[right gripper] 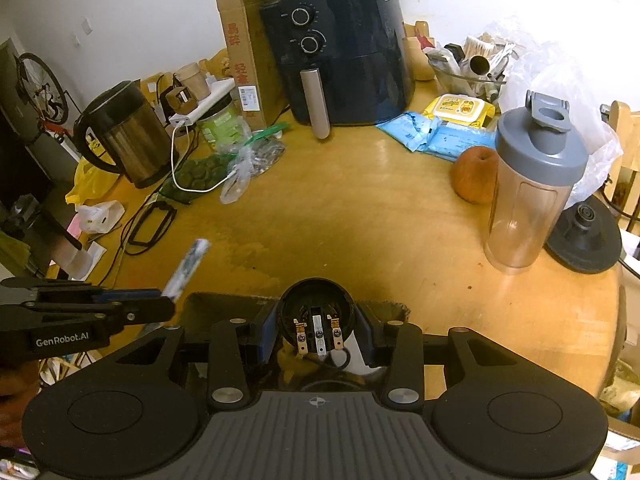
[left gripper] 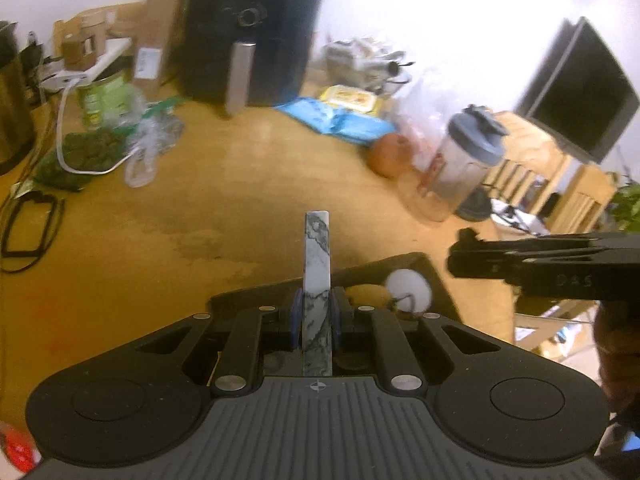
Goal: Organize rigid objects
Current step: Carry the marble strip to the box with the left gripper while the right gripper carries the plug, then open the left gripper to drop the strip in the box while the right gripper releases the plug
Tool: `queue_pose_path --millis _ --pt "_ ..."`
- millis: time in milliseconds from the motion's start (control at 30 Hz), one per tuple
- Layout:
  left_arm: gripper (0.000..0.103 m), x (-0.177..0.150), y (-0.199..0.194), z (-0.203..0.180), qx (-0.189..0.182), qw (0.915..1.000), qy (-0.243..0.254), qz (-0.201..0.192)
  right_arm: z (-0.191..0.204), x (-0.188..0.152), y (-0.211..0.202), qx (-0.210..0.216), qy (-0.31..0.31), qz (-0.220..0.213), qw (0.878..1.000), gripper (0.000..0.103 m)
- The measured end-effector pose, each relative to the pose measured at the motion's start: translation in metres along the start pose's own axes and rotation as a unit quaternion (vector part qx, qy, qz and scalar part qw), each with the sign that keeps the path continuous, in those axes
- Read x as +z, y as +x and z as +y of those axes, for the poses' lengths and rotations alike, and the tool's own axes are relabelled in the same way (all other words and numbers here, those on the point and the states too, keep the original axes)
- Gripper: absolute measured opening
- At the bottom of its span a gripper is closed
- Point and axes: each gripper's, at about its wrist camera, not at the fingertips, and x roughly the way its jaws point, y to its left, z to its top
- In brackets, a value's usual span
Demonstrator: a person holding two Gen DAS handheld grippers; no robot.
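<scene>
My left gripper [left gripper: 317, 312] is shut on a thin marble-patterned slab [left gripper: 317, 264], held on edge above the wooden table [left gripper: 200, 200]; it also shows in the right wrist view [right gripper: 186, 268] at the left, sticking up from the left gripper [right gripper: 160, 300]. My right gripper [right gripper: 316, 328] is shut on a black round socket-like part [right gripper: 316, 312] with metal contacts inside. Both hover over a dark tray [left gripper: 416, 268] at the table's near edge, which holds a white round thing [left gripper: 409, 290].
A black air fryer [right gripper: 340, 52] stands at the back. A kettle [right gripper: 124, 136], a green can [right gripper: 224, 124] and bags sit on the left. An orange fruit [right gripper: 474, 174], a shaker bottle [right gripper: 532, 184] and a kettle base [right gripper: 584, 236] stand on the right.
</scene>
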Motion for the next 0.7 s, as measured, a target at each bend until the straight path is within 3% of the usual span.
queue_pose_path --millis 133,300,467,700 --pt "0.027 -0.007 0.002 -0.008 0.020 0.9996 0.016 0.007 0.005 -0.006 -0.003 0.001 -0.001 0.000 1.000 0.044" --pt "0.052 -0.024 -0.007 -0.011 0.049 0.9985 0.022 0.007 0.009 -0.014 -0.005 0.001 0.000 0.003 1.000 0.044" --pt "0.052 -0.039 -0.015 -0.011 0.070 0.9974 0.012 0.014 0.013 -0.024 -0.007 0.002 -0.001 0.009 1.000 0.044" --pt "0.053 -0.058 -0.025 0.002 0.100 0.9933 -0.053 0.026 0.024 -0.035 -0.006 0.007 -0.005 0.018 1.000 0.044"
